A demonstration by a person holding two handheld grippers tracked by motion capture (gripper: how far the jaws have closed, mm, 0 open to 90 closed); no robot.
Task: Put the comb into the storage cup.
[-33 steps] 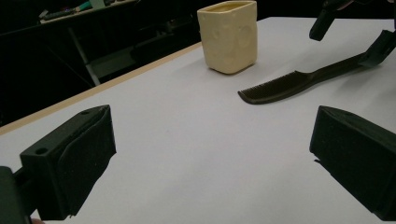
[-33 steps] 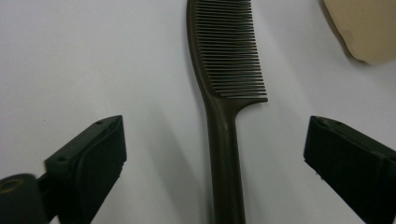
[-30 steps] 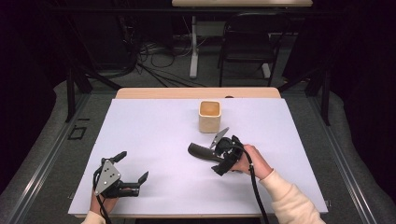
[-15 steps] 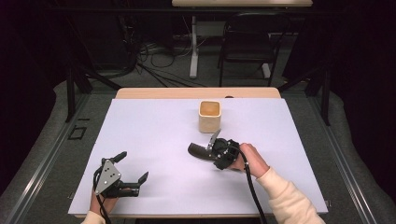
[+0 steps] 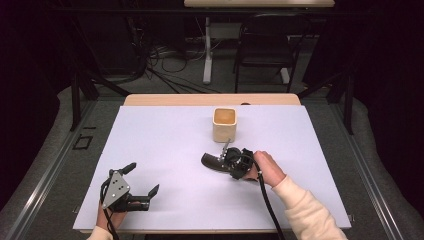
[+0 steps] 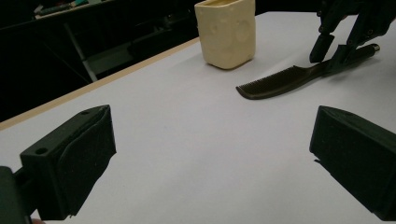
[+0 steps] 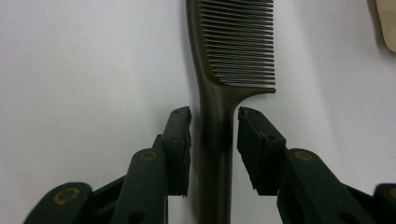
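Black comb: (image 7: 219, 84) lies flat on the white desk (image 5: 165, 135), just in front of the cream cup (image 5: 224, 124), its handle between the right tongs (image 7: 214, 140).
Right tongs: jaws have just been closing around the handle; narrow gaps show on either side, so the pads do not yet press it.
Left tongs: (image 5: 143, 181) rest wide open near the desk's front edge, well apart from the comb, holding nothing.
Step in hand: by the look of it, grasping the comb.
Next move: probably finishing the squeeze on the handle, then a level lift.
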